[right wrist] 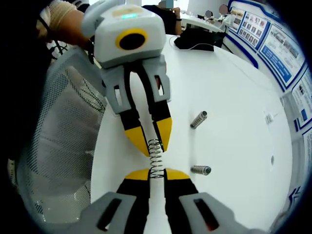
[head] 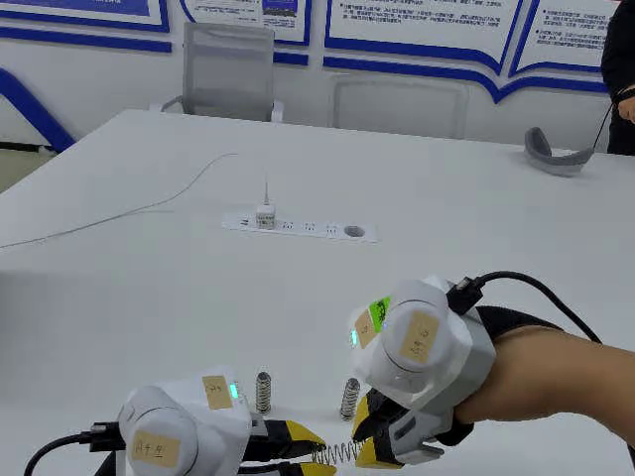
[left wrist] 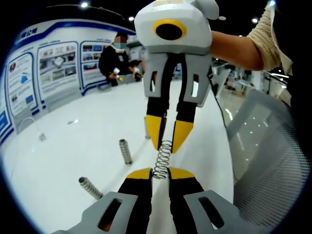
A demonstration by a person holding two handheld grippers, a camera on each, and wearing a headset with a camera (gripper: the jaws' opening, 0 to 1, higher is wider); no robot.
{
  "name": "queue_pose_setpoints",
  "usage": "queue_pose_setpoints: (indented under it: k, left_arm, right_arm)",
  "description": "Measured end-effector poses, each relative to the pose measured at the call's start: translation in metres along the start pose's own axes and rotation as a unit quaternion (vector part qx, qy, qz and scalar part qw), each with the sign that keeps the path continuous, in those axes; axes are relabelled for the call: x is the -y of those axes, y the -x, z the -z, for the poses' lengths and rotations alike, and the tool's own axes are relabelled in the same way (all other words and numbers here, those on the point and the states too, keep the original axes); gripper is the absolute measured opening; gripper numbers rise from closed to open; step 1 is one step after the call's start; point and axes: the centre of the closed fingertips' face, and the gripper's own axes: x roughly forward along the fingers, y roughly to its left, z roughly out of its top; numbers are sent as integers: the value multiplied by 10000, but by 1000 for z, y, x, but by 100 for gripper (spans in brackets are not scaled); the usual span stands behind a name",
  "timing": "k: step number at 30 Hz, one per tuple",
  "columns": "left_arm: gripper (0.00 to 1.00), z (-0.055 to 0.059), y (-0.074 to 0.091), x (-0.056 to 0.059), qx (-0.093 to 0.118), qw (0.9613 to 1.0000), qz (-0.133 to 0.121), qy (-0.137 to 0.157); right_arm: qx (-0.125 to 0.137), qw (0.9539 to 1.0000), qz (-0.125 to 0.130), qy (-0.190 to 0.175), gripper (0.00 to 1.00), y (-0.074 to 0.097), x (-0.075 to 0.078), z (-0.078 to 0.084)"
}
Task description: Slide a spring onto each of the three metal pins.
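Steel spring (left wrist: pixel 163 158) pinched at both ends; about a third of the job left

At the table's (head: pixel 198 288) near edge, the left gripper (head: pixel 314 448) lies level, its jaws narrow on one end of the spring. Behind it, the left pin (head: pixel 263 392) and right pin (head: pixel 350 397) stand sprung. The right gripper (head: pixel 363 444) faces it tip to tip, clamping the other end.

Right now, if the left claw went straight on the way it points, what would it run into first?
The right claw. It faces the left claw tip to tip, both shut on one spring, so pushing on would likely squash that spring, then strike the right claw's yellow tips.
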Motion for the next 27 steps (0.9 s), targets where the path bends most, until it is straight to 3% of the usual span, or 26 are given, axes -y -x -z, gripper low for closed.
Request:
queue_pose_setpoints:
  k: [27]
  left_arm:
    - [11,1,0,2,-38,10000,32,-47]
  right_arm:
    - [260,9992,80,297,12,16,-3,-38]
